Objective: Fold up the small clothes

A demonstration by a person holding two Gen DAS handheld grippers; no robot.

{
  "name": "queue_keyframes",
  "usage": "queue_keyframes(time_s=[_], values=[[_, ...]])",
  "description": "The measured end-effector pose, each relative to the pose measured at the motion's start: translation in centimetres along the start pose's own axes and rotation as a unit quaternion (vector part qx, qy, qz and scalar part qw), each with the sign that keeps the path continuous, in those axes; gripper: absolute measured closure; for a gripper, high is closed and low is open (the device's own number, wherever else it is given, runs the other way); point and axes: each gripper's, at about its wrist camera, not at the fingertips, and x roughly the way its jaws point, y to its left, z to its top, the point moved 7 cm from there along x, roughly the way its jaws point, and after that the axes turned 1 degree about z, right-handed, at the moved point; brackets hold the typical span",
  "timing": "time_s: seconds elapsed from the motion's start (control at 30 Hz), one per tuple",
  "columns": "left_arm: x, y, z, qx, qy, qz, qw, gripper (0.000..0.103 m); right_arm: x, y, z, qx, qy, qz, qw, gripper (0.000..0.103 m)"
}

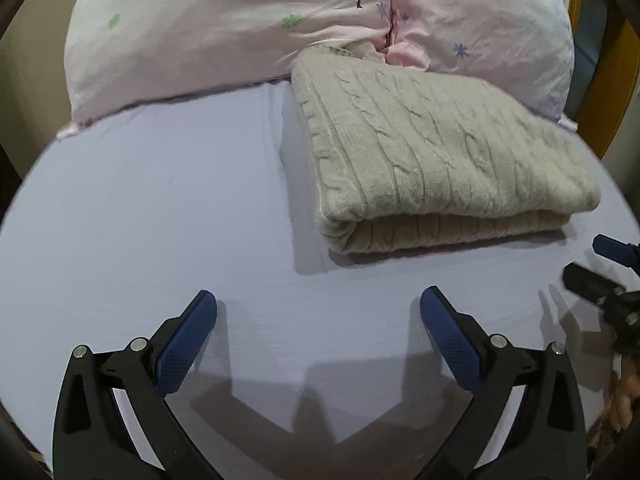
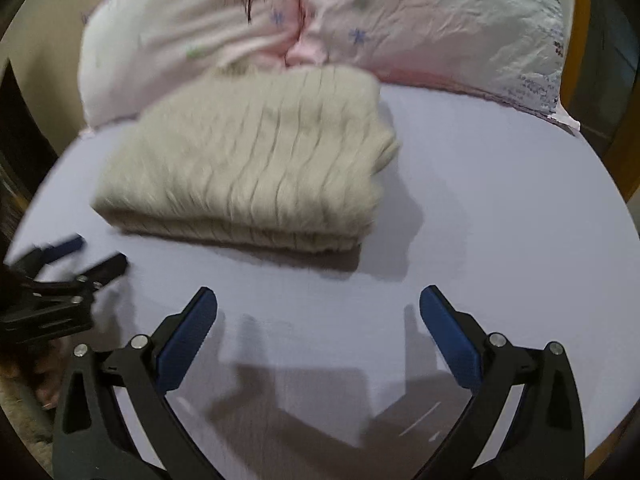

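- Folded beige cable-knit sweater (image 1: pixel 436 152) lies on lavender bed sheet (image 1: pixel 160 208), touching pink floral pillow (image 1: pixel 224 32).
- L gripper (image 1: pixel 318 304) spread wide, holding nothing.
- R gripper (image 2: pixel 318 304) likewise wide, nothing held; both near sweater, not touching.

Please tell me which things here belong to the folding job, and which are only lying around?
Part of the job:
- folded beige cable-knit sweater
- left gripper, open, holding nothing
- right gripper, open, holding nothing

Only lying about:
- pink floral-print pillow, behind the sweater
- lavender bed sheet, the surface under everything
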Motion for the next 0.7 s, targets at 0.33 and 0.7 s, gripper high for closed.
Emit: queue_keyframes(time_s=[0.33, 0.7], values=[[0.42, -0.08, 0.41, 0.002, 0.0, 0.0, 1.0, 0.001, 1.23, 0.91, -0.73, 0.003, -0.012, -0.039, 0.999, 0.002], [0.35, -0.08, 0.49, 0.002, 0.0, 0.0, 1.0, 0.001, 1.21, 1.01, -0.79, 0.003, -0.012, -0.039, 0.999, 0.002]])
